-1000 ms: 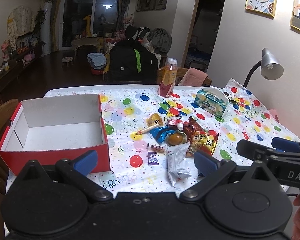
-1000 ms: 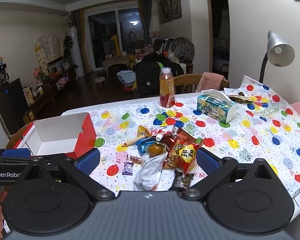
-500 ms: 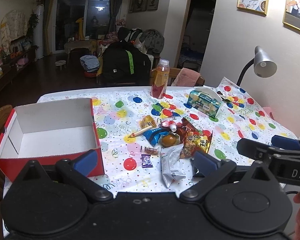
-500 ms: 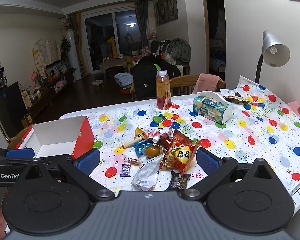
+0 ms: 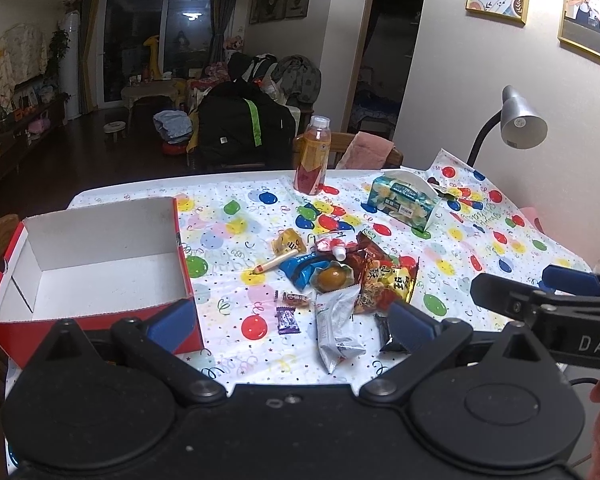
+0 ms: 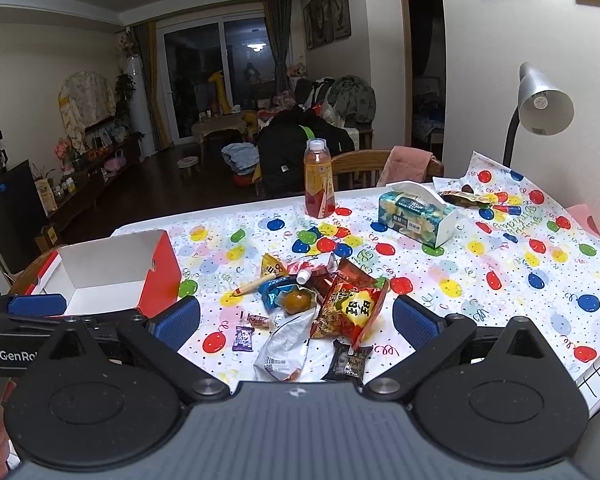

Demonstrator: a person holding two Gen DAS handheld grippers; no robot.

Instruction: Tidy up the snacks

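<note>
Both claws have drawn back from the snacks (image 5: pixel 340 276), left claw (image 5: pixel 290 320) and right claw (image 6: pixel 296 320) wide, empty box (image 5: pixel 96 264) at left awaiting filling.

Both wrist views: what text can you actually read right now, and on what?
"DAS", cut off by the frame edge: right tool's arm.
"GenRo", cut off: left tool's arm.
"TISSUE": tissue box.
Red snack bag: large yellow characters, not legible to me.
Silver packet, purple candy, bottle label: too small.
</note>
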